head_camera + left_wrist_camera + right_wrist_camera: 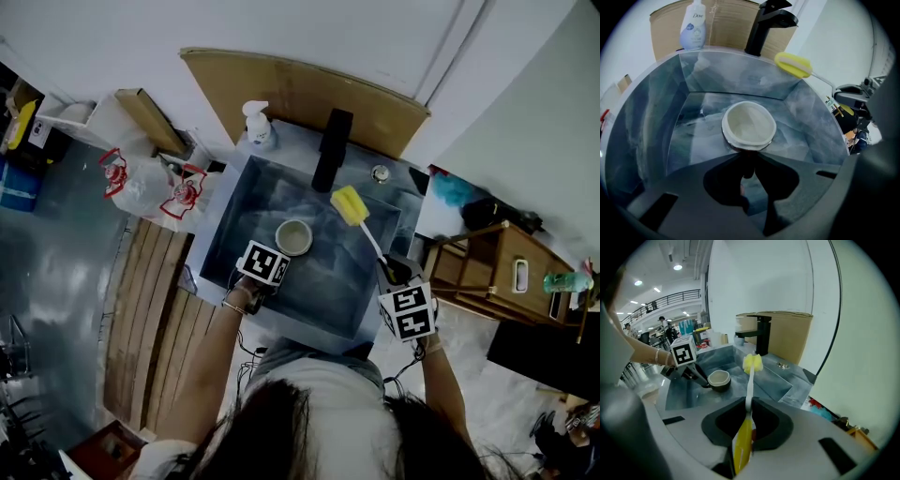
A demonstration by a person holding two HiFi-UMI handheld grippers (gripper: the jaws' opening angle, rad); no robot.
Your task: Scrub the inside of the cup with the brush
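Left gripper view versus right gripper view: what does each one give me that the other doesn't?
Left gripper view only: the jaws of the left gripper closed on the cup, looking straight into its pale inside. Right gripper view only: the right gripper clamping the brush by its yellow handle, plus the left gripper's marker cube. Both: cup, yellow brush head, black faucet, sink.
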